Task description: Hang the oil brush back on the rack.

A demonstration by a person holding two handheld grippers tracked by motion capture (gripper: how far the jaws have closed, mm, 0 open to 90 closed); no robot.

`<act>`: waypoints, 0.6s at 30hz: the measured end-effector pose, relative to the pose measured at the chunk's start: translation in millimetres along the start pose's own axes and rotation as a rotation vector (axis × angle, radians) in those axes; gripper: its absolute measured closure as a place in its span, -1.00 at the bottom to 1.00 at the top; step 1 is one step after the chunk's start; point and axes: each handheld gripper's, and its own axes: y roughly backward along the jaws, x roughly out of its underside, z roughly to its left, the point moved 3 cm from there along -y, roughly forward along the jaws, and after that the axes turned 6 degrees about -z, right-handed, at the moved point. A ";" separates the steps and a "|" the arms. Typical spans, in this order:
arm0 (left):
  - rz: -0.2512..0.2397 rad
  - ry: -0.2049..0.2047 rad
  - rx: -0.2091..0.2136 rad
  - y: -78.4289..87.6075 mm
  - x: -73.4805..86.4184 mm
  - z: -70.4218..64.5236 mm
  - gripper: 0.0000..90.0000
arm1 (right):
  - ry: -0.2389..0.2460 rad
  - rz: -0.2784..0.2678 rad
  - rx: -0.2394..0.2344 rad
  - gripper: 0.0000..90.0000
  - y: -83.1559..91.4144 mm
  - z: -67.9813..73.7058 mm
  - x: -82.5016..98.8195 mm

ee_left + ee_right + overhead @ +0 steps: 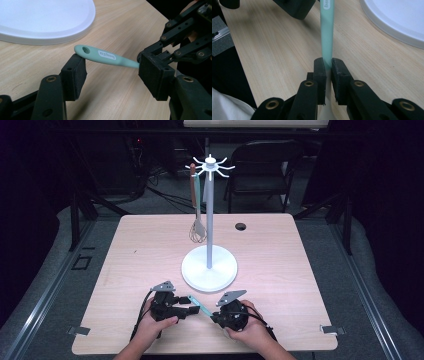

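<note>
Your mint-green utensil handle (107, 57) bears a white oval label with small lettering, too blurred to read, beside a hanging hole. It hangs just above the table (280, 255) between your grippers: the right gripper (327, 65) clamps it, the left gripper (113, 72) stands spread around its end

The teal utensil's (327, 30) working end lies hidden behind the right tongs (327, 65).
</note>
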 end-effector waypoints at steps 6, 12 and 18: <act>-0.012 -0.005 0.003 -0.2 -2.1 -1.0 -0.11 | -0.018 0.004 -0.002 0.80 0.0 -1.7 -0.1; -0.014 -0.016 0.008 -0.1 -6.6 -3.9 -0.11 | -0.017 0.037 0.006 0.74 -0.6 -2.0 5.8; -0.020 -0.021 0.009 -1.0 -12.5 -6.8 -0.05 | -0.022 0.050 0.007 0.74 1.8 -1.6 10.6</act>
